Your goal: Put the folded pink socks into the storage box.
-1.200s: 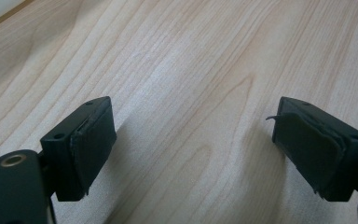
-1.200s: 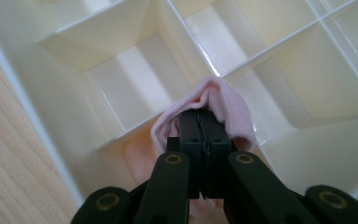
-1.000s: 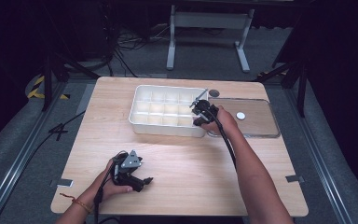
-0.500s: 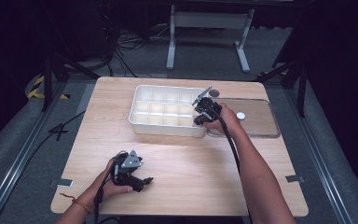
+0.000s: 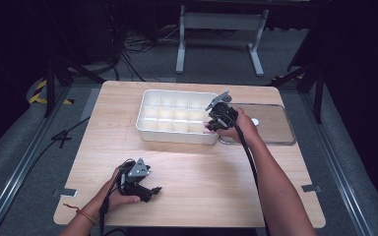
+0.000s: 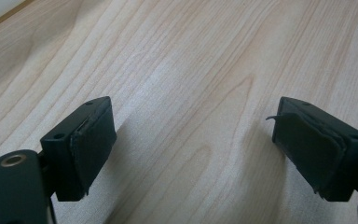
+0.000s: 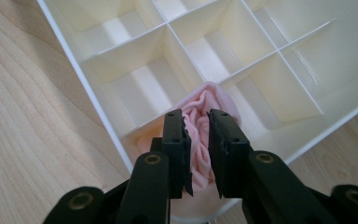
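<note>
A lab or studio recording bay: black-curtained surround; wooden table (image 5: 192, 169) between metal floor rails (image 5: 24, 162); loose cables (image 5: 128, 49).

left tongs (image 5: 150, 191) gape wide; right tongs (image 5: 210, 126) have just been opening.

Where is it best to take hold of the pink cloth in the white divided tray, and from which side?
Probably the raised bunched fold at the top of the pink cloth, coming from above. It sits in a corner compartment of the white divided tray, whose walls block the sides.
</note>
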The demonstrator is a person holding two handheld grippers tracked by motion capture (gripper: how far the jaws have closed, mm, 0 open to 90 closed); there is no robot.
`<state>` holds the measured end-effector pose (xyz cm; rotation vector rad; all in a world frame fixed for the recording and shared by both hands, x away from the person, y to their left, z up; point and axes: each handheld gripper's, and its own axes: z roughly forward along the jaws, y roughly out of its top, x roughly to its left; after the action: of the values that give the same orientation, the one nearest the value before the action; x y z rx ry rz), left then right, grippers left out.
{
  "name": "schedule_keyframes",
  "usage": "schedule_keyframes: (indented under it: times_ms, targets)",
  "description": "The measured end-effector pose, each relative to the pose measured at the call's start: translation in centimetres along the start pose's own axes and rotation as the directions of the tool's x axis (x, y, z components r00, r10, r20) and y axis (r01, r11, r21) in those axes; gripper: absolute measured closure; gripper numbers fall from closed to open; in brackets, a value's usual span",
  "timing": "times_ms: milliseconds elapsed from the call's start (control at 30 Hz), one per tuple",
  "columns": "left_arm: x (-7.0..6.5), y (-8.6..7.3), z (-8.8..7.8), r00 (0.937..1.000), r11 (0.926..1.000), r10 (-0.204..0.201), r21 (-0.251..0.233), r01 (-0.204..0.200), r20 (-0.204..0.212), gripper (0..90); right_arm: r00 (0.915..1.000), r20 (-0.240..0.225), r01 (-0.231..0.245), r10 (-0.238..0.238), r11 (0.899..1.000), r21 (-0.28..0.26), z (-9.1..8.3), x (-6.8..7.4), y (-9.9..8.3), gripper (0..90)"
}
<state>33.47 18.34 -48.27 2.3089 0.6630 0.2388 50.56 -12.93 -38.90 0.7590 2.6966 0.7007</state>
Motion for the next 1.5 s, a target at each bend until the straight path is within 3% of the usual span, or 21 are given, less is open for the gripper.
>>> schedule_keyframes:
  times_ms: [167, 233, 267, 300, 367, 500, 600, 900, 1000, 1100, 1300, 1500]
  targets:
    - [0.0, 0.0, 0.0, 1.0000, 1.0000, 0.000, 0.000, 0.000, 0.000, 13.2, 1.0000, -0.003, -0.003, 0.003, 0.999, -0.037, -1.0, 0.3, -0.1, 75.3]
    - [0.0, 0.0, 0.0, 1.0000, 1.0000, -0.004, -0.001, 0.003, -0.002, 13.2, 0.9995, 0.028, 0.018, -0.017, 1.000, -0.019, -1.5, 0.4, -0.1, 74.9]
    - [0.0, 0.0, 0.0, 1.0000, 1.0000, -0.003, -0.002, 0.003, -0.003, 13.1, 0.9993, 0.034, 0.018, -0.017, 0.999, -0.029, -1.9, 0.5, -0.1, 74.8]
    - [0.0, 0.0, 0.0, 1.0000, 1.0000, -0.004, -0.003, 0.004, -0.003, 13.2, 1.0000, 0.007, 0.001, -0.001, 0.997, -0.073, -2.4, 0.5, -0.3, 74.3]
    - [0.0, 0.0, 0.0, 1.0000, 1.0000, -0.004, -0.003, 0.004, -0.003, 13.2, 0.9992, 0.033, 0.023, -0.021, 0.998, -0.059, -2.7, 0.8, -0.4, 73.6]
    - [0.0, 0.0, 0.1, 1.0000, 1.0000, -0.003, -0.006, 0.003, -0.005, 13.2, 0.9991, 0.035, 0.028, -0.026, 0.996, -0.084, -3.4, 1.2, -0.7, 72.4]
    - [0.0, 0.0, 0.1, 1.0000, 1.0000, 0.000, -0.004, 0.000, -0.004, 13.1, 0.9972, 0.060, 0.050, -0.046, 0.997, -0.064, -3.9, 1.7, -1.3, 69.0]
    - [0.0, 0.1, 0.1, 1.0000, 1.0000, 0.001, -0.002, -0.001, -0.006, 13.0, 0.9986, 0.045, 0.032, -0.028, 0.994, -0.102, -4.7, 2.2, -4.0, 56.9]
    - [0.0, 0.1, 0.1, 1.0000, 1.0000, 0.002, -0.001, -0.002, -0.006, 12.9, 0.9967, 0.071, 0.046, -0.039, 0.994, -0.095, -4.7, 2.4, -4.5, 54.5]
    - [0.0, 0.1, 0.1, 1.0000, 1.0000, 0.001, -0.002, -0.001, -0.006, 13.0, 0.9977, 0.064, 0.027, -0.019, 0.992, -0.121, -4.9, 2.7, -5.5, 50.9]
    - [0.0, 0.0, 0.1, 1.0000, 1.0000, -0.002, -0.005, 0.002, -0.007, 13.0, 0.9952, 0.087, 0.056, -0.045, 0.990, -0.130, -5.5, 3.6, -7.2, 46.2]
    - [0.0, 0.0, 0.1, 1.0000, 1.0000, -0.002, -0.005, 0.001, -0.006, 13.0, 0.9936, 0.106, 0.054, -0.039, 0.989, -0.136, -5.8, 4.0, -8.8, 40.3]
